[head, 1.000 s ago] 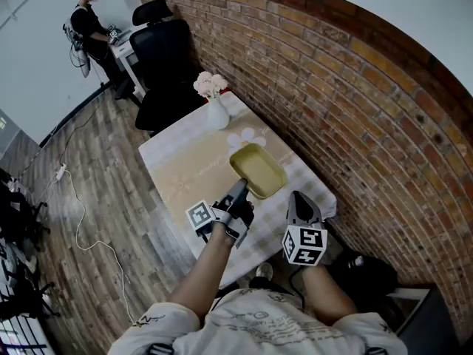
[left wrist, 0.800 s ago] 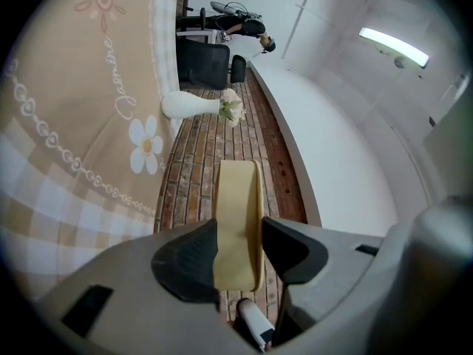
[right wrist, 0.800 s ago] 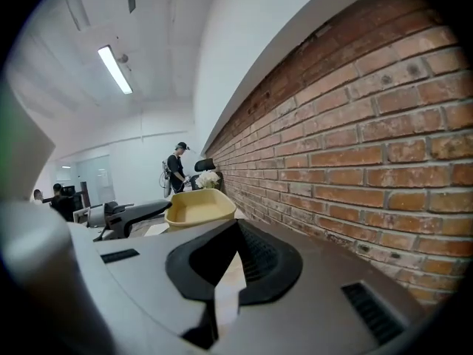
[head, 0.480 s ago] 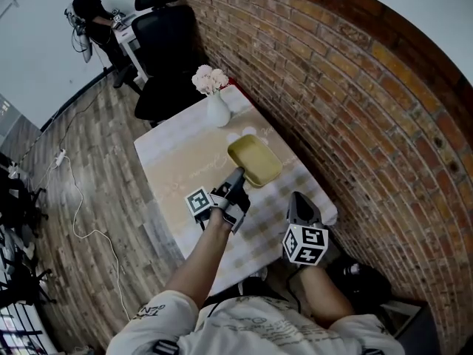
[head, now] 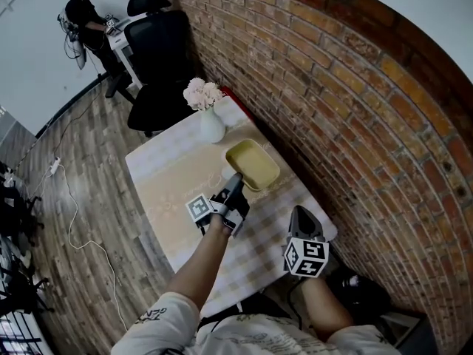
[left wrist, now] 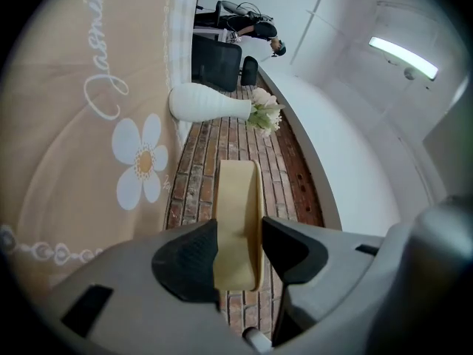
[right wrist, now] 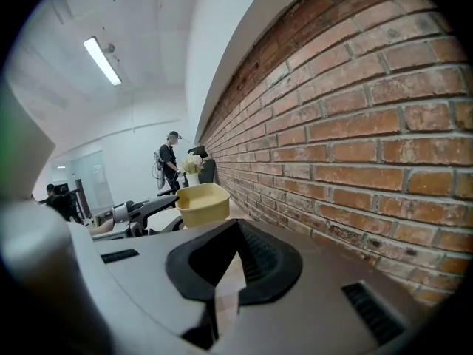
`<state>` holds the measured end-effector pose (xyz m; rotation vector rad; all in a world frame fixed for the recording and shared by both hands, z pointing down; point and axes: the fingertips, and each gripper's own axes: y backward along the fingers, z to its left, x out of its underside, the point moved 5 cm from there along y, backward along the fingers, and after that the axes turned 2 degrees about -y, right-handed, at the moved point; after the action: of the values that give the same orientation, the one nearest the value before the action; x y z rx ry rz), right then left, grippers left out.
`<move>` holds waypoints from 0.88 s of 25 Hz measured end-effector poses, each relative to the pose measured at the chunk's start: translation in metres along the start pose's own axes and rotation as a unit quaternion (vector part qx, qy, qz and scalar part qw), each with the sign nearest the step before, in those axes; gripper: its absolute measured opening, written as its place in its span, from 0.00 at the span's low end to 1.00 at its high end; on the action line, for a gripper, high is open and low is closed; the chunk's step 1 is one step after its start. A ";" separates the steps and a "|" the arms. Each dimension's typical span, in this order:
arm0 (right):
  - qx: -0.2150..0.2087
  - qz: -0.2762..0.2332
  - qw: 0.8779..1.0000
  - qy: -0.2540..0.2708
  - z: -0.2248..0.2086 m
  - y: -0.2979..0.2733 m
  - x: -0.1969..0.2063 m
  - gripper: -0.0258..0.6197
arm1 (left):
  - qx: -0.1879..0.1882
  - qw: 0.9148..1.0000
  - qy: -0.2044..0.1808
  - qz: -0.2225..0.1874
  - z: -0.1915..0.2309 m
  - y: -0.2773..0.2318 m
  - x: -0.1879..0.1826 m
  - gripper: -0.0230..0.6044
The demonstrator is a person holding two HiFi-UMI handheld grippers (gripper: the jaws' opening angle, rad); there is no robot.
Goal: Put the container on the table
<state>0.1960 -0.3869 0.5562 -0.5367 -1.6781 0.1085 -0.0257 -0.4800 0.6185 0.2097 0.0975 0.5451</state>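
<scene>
The pale yellow rectangular container [head: 253,164] is over the table [head: 166,198], on the side by the brick wall. My left gripper [head: 236,183] is shut on its near rim; in the left gripper view the rim [left wrist: 238,220] sits pinched between the left gripper's [left wrist: 240,246] jaws. I cannot tell whether its base touches the cloth. My right gripper [head: 301,217] hovers by the table's near right corner, shut and holding nothing. The right gripper view has the container [right wrist: 201,202] ahead of the right gripper [right wrist: 222,291], whose jaws are closed together.
A white vase of pale flowers [head: 210,124] stands at the table's far end, beyond the container. The brick wall [head: 332,87] runs along the right. A black office chair [head: 157,61] and a person [head: 80,17] are farther back on the wood floor.
The left gripper has carried the container a little farther along the table, toward the vase. The right gripper has stayed near the table's corner.
</scene>
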 end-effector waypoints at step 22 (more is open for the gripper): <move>-0.003 0.014 1.000 -0.006 -0.013 -0.051 0.007 0.04 | -0.075 0.997 0.012 0.034 0.089 -0.062 -0.039 0.35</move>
<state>0.1935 -0.4325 0.5842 -0.5639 -1.6834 0.1270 -0.0146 -0.5672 0.6930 0.0600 0.0732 0.6201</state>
